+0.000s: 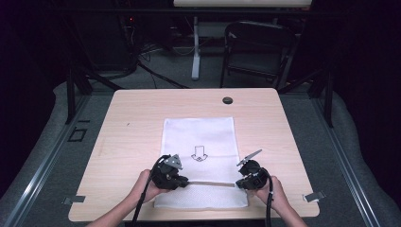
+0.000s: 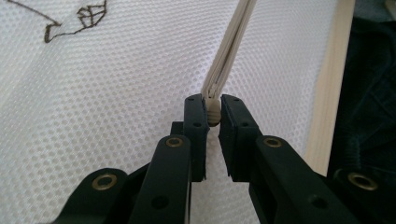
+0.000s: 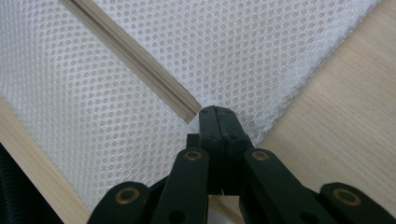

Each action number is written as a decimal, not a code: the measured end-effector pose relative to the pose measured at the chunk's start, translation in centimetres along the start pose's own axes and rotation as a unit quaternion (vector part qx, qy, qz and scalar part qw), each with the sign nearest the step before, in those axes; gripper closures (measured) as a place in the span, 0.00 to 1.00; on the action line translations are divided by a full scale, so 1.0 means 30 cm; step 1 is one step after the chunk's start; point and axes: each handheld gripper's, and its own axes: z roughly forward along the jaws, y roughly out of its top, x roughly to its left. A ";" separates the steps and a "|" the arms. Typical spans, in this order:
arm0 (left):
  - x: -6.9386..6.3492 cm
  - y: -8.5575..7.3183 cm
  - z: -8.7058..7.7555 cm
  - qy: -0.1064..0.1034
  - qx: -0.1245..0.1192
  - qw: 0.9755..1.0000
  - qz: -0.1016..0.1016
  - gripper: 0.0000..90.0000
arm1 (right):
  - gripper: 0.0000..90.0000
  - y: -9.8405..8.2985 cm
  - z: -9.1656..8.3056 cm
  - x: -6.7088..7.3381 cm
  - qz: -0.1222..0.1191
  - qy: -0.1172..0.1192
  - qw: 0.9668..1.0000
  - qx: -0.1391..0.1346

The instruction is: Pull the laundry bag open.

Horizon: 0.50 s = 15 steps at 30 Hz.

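Note:
A white mesh bag [image 1: 198, 137] with a black arrow drawing [image 1: 199, 154] lies flat on the wooden table [image 1: 132, 123]. A cream zipper [image 1: 213, 183] runs across the bag near its front edge. My left gripper [image 1: 185, 181] is at the zipper's left end. In the left gripper view it [image 2: 213, 105] is shut on the cream zipper pull [image 2: 213, 114], and the zipper tape [image 2: 233, 42] is lifted off the mesh [image 2: 116, 93]. My right gripper [image 1: 238, 183] is at the zipper's right end. There it [image 3: 215, 112] is shut on the bag's mesh [image 3: 233, 46] where the zipper [image 3: 140, 63] ends.
A dark round grommet [image 1: 228, 100] sits at the table's far middle. Metal clips [image 1: 73, 200] [image 1: 314, 196] stick out at the front corners. A black chair [image 1: 257, 47] and a white desk leg [image 1: 195, 47] stand on the floor beyond. Bare wood [image 3: 336, 107] borders the bag.

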 end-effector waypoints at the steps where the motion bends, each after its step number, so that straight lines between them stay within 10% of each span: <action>1: 0.002 -0.004 -0.005 0.000 0.000 1.000 -0.003 0.90 | 1.00 0.000 0.001 0.000 -0.001 0.000 1.000 -0.001; 15: 0.010 -0.034 -0.032 0.002 -0.002 1.000 -0.009 0.90 | 1.00 0.001 0.001 0.003 -0.006 -0.002 1.000 0.000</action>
